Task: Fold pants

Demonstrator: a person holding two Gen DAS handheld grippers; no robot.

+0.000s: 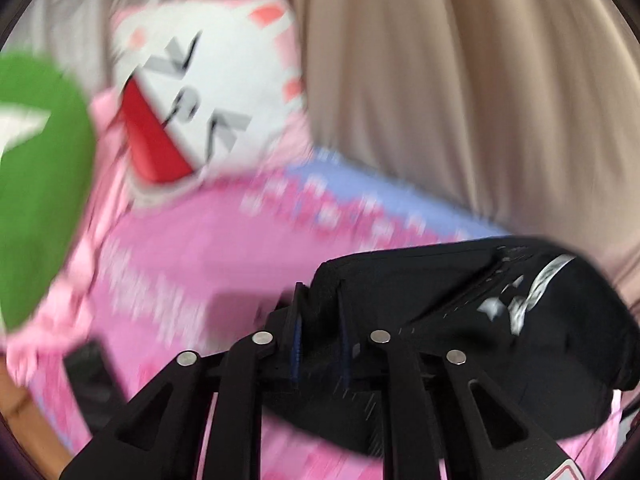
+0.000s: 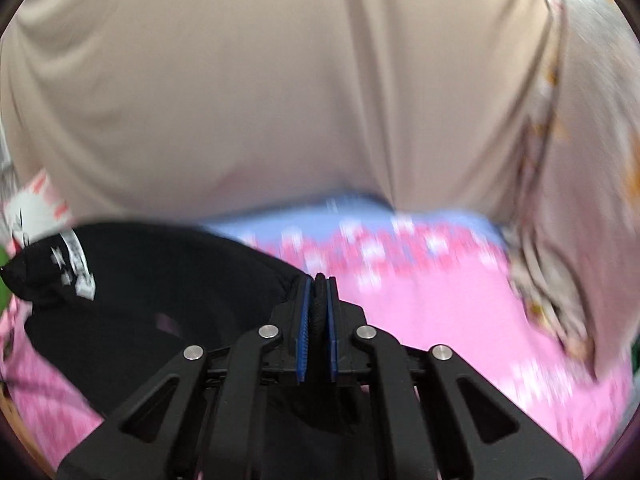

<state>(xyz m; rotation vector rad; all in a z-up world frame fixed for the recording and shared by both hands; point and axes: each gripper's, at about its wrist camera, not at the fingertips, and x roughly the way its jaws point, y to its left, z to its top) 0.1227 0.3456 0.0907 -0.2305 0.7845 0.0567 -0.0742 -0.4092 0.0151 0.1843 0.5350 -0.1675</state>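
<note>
The black pants [image 1: 460, 320] with white star print hang between my two grippers above a pink patterned bedspread [image 1: 180, 260]. My left gripper [image 1: 320, 300] is shut on one black edge of the pants. In the right wrist view the pants [image 2: 160, 300] stretch away to the left. My right gripper [image 2: 319, 284] is shut on a bunched black edge of them, pinched between the blue pads [image 2: 305, 320]. Both views are blurred by motion.
A beige curtain [image 2: 280, 80] hangs behind the bed. A white and pink cat-face pillow [image 1: 208, 88] and a green cushion [image 1: 40, 184] lie at the left. A pale floral fabric [image 2: 560, 200] hangs at the right. A small black object [image 1: 90, 372] lies on the bedspread.
</note>
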